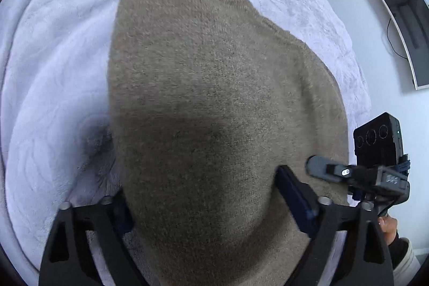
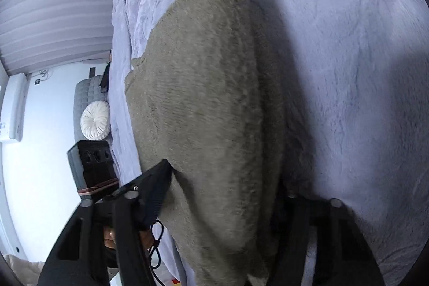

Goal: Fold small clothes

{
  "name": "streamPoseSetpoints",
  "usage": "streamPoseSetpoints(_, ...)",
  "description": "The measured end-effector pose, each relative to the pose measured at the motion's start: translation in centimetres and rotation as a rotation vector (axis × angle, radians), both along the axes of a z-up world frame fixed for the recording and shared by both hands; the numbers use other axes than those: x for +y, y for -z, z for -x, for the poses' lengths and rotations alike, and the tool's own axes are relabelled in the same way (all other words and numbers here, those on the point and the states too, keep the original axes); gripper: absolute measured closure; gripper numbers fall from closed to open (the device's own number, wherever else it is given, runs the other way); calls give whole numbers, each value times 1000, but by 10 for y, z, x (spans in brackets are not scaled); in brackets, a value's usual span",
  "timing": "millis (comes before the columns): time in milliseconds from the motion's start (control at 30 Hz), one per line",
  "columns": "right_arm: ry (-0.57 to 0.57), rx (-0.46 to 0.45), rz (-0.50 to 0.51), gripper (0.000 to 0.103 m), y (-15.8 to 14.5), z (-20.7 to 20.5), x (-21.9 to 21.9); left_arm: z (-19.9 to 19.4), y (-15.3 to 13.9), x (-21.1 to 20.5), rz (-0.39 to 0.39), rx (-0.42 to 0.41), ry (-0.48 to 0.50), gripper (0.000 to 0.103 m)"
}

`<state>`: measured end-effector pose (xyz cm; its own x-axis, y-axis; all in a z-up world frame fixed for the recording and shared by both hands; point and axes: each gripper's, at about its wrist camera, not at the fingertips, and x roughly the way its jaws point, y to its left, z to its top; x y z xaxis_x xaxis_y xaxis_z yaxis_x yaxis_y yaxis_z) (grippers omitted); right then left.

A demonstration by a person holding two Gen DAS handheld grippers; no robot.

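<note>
Pale lilac fleece blanket [image 1: 48, 50] is covering the bed, and a taupe knit sweater [image 1: 214, 98] is lying folded across its middle. At its near edge the left gripper [image 1: 203, 195] is straddling the knit, jaws spread, fabric between the fingers. Further right, the right gripper [image 2: 228, 195] is also standing around the sweater's edge, though whether it is pinching I cannot tell.

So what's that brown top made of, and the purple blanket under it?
The brown top looks like a soft knitted fabric, maybe wool or fleece: its surface is fuzzy and matte, with a ribbed hem at the far end. The blanket looks like plush, velvety fleece: it has a slight sheen and brushed swirl marks. The exact fibres cannot be told.
</note>
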<state>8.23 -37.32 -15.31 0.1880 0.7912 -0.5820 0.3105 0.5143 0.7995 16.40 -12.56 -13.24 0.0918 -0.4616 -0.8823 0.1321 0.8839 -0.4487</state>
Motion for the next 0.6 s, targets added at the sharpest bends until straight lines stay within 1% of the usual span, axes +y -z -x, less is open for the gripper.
streamPoseSetpoints(67,15,-10,-31,67,-5,4,1,4,-10,6,23,-15,-12,45)
streamPoseSetpoints(133,34,-32,-70,68,-14,8,2,8,-19,11,47,-26,-6,53)
streamPoseSetpoints(267,56,-63,-134,68,-37,18,15,21,-44,18,73,-61,20,55)
streamPoseSetpoints(367,50,-72,-155,68,-53,29,27,34,-62,29,84,-78,19,55)
streamPoseSetpoints(433,42,-80,-163,68,-63,34,33,43,-72,43,99,-80,13,55)
streamPoseSetpoints(600,6,-88,-171,68,-82,49,55,75,-87,68,105,-78,-6,55)
